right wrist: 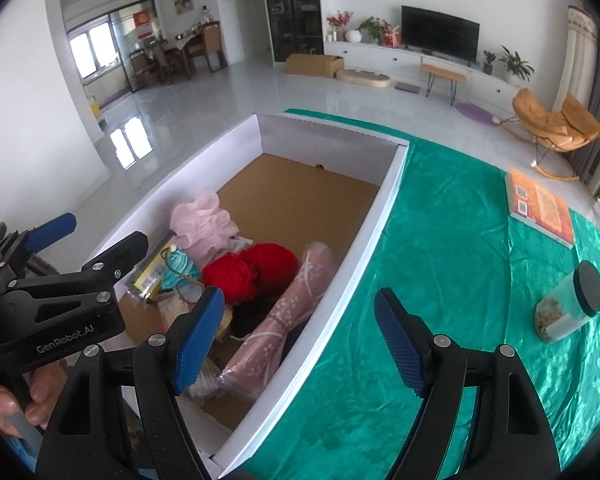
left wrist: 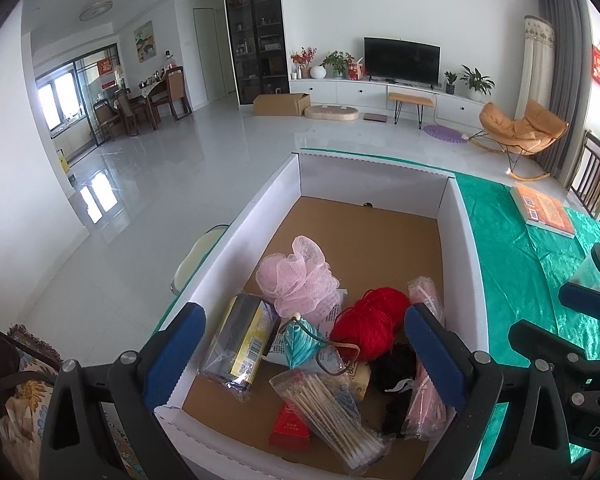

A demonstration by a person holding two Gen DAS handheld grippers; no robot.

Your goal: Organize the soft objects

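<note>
My left gripper [left wrist: 304, 354] spread wide above the box [left wrist: 456, 216], jaws empty, red yarn [left wrist: 366, 326] and pink puff [left wrist: 300, 280] in the box beyond its fingertips, my right gripper [right wrist: 300, 344] likewise open, straddling the box's right wall over green cloth [right wrist: 452, 216].

We hold the left gripper [left wrist: 304, 348] wide apart over the near end of the box [left wrist: 458, 240], nothing between its pads [left wrist: 176, 354]. Below lie a pink loofah [left wrist: 300, 276], red yarn [left wrist: 370, 322], a teal tassel [left wrist: 300, 342], a swab bag [left wrist: 332, 412], a black cloth [left wrist: 394, 372] and a pink roll [left wrist: 428, 400]. The right gripper [left wrist: 588, 312] shows over the green cloth [left wrist: 508, 264], near a jar [left wrist: 598, 270] and book [left wrist: 544, 210].
</note>
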